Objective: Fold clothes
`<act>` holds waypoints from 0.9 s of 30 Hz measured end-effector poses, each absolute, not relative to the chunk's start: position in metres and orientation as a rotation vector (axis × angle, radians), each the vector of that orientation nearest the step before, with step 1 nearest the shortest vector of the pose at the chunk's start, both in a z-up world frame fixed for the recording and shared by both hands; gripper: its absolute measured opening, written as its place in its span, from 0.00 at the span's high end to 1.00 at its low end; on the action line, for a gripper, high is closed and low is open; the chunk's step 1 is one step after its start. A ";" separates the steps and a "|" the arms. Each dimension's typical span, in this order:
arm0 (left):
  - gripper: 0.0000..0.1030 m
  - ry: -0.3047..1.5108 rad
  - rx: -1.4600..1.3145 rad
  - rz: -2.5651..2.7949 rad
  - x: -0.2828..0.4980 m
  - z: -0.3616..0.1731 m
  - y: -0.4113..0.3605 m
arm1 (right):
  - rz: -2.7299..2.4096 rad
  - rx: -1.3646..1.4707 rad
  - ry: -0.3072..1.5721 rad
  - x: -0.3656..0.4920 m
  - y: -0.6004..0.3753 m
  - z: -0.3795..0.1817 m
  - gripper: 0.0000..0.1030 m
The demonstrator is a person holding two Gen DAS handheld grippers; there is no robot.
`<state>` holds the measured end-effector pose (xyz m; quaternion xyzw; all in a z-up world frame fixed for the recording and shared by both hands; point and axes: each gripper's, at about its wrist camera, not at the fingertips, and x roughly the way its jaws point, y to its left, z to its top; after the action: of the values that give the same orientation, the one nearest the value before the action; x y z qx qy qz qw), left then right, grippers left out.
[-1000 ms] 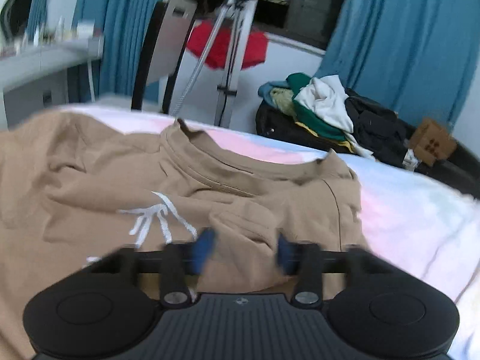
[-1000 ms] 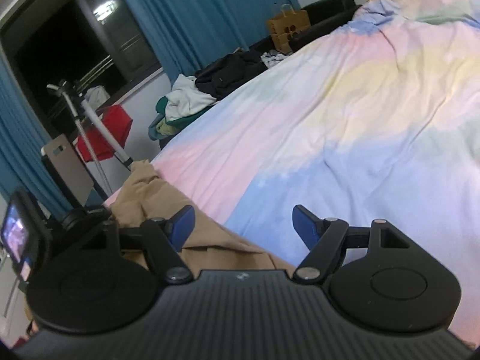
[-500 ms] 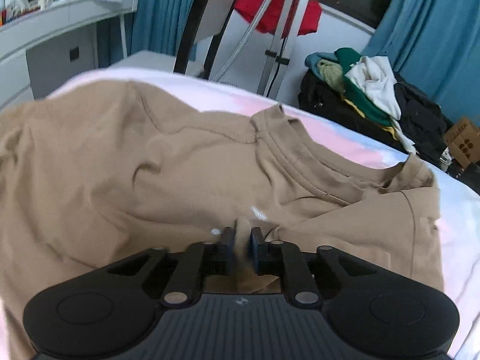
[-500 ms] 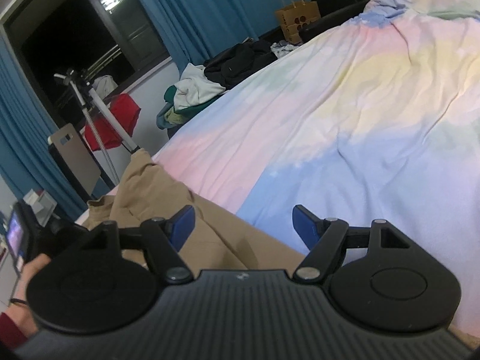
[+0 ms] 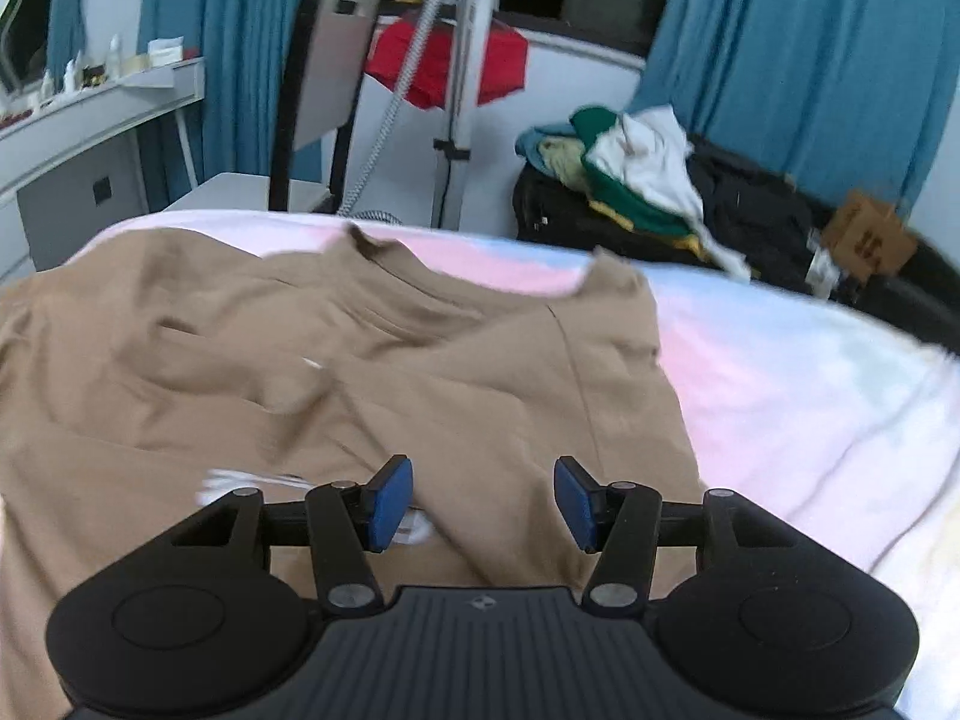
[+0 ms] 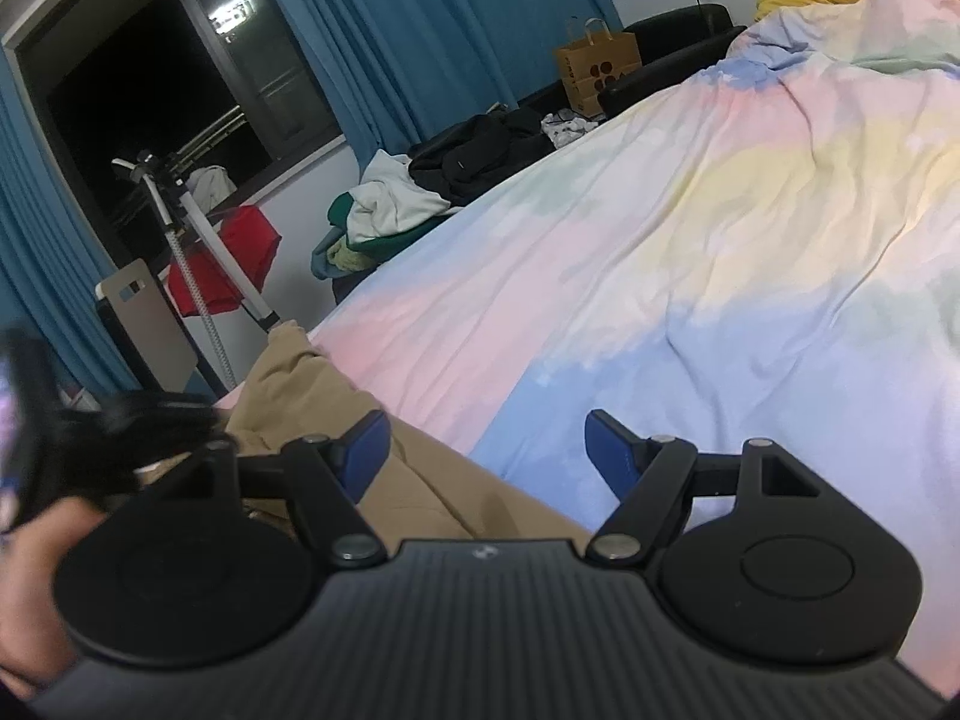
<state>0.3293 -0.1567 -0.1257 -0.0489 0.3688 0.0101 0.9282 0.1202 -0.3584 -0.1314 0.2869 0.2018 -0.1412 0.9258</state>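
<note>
Tan t-shirt (image 5: 372, 372) is spread on the bed (image 5: 810, 372), collar end toward the far edge, w/ pastel bedcover bare to its right. Cloth is rumpled; one flap or sleeve appears laid over the chest area, partly hiding a white print, though motion blur makes the layering hard to read. Left gripper (image 5: 483, 501) is held low over the near part of the shirt; its fingers are opening, about halfway apart, w/ nothing pinched between the blue pads, only fabric lying beneath them. Right gripper (image 6: 487, 450) is held over the shirt's right edge where tan cloth meets bedcover; fingers are spread wide, nothing gripped. A hand (image 6: 36, 576) is seen at lower left of the right wrist view, blurred. Progress est.: early. At most one fold is judged done; the shirt is not yet a compact shape. Still left, prob.: opposite side to be folded in, creases smoothed, hem brought up to collar. A heap of other clothes (image 5: 630, 174) is seen beyond the bed, possibly still to be folded.
</note>
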 end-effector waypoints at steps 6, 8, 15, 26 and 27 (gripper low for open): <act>0.48 0.779 -0.026 0.093 0.353 -0.160 -0.177 | -0.271 0.599 0.421 0.123 -0.359 -0.134 0.29; 0.66 0.770 -0.004 0.106 0.353 -0.163 -0.179 | -0.266 0.603 0.429 0.124 -0.359 -0.136 0.29; 0.95 0.803 -0.104 0.054 0.335 -0.139 -0.145 | -0.264 0.601 0.426 0.123 -0.357 -0.136 0.29; 0.95 0.880 -0.330 0.080 0.288 -0.140 -0.046 | -0.199 0.537 0.447 0.123 -0.345 -0.125 0.28; 0.95 0.886 -0.337 0.080 0.292 -0.147 -0.042 | -0.171 0.522 0.458 0.123 -0.343 -0.124 0.28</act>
<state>0.2919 -0.0417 -0.1469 -0.1621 0.4264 0.0385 0.8890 0.1229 -0.3428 -0.1240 0.2554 0.2240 -0.0835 0.9368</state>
